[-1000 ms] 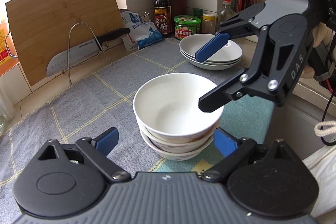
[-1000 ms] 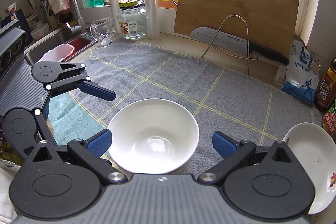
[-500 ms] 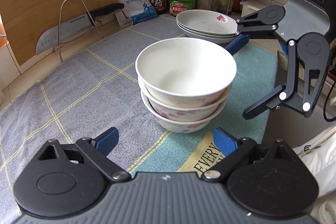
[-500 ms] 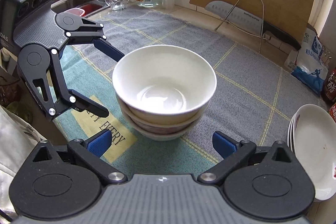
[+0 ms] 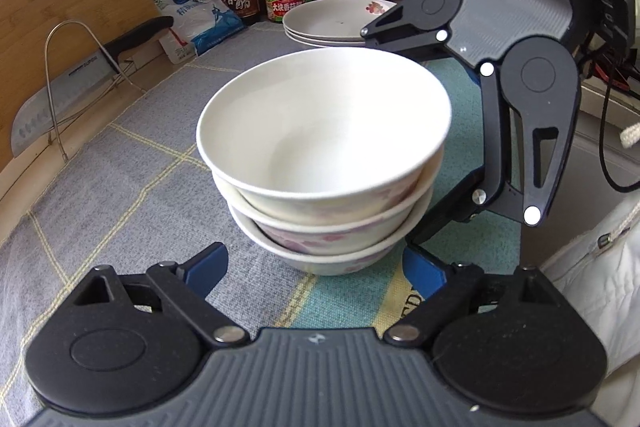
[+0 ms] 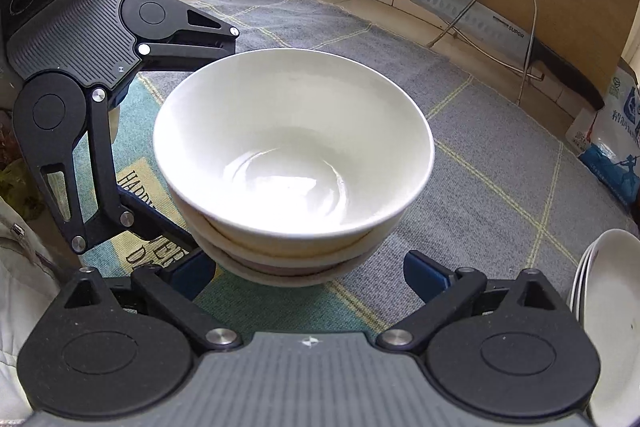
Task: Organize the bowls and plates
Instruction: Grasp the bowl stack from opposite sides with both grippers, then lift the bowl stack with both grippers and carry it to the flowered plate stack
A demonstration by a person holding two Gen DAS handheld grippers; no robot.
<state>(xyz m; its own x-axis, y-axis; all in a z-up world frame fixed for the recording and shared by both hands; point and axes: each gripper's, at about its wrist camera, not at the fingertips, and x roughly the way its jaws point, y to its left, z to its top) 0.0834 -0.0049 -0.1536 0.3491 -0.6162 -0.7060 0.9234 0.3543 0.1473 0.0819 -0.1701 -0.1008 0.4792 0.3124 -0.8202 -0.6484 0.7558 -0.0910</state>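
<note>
Both pairs of fingers stand wide and hold nothing. The left gripper (image 5: pixel 316 269) has its blue fingers (image 5: pixel 204 269) low at the foot of the bowls (image 5: pixel 324 163), one on each side of the bottom bowl, near but not clearly touching. The right gripper (image 6: pixel 308 273) frames the same stack from the other side at about the same low height, and its fingers (image 6: pixel 428 277) are likewise apart from the china as far as the right wrist view shows.

The bowls are three, nested, standing on the mat (image 5: pixel 120 179) on the desk, the top one sitting slightly skewed in the one below. The plates (image 5: pixel 332 23) are piled beyond, near the jars at the back wall.

The risks, as I judge them:
- Two grippers crowd one stack. In the left wrist view a lower finger of the right gripper seems to reach under the bowls' far side, close to the left gripper's own finger; they could knock each other or shove the stack.
- A squeeze on the bottom bowl alone leaves the two above loose; a tilt in lifting could slide them off.
- The glazed, rounded wall gives little purchase, so the bowl may squirt out of a closing grip.
- The mat could drag if the stack is pushed, not lifted.
- A swing toward the plates could chip rims.
</note>
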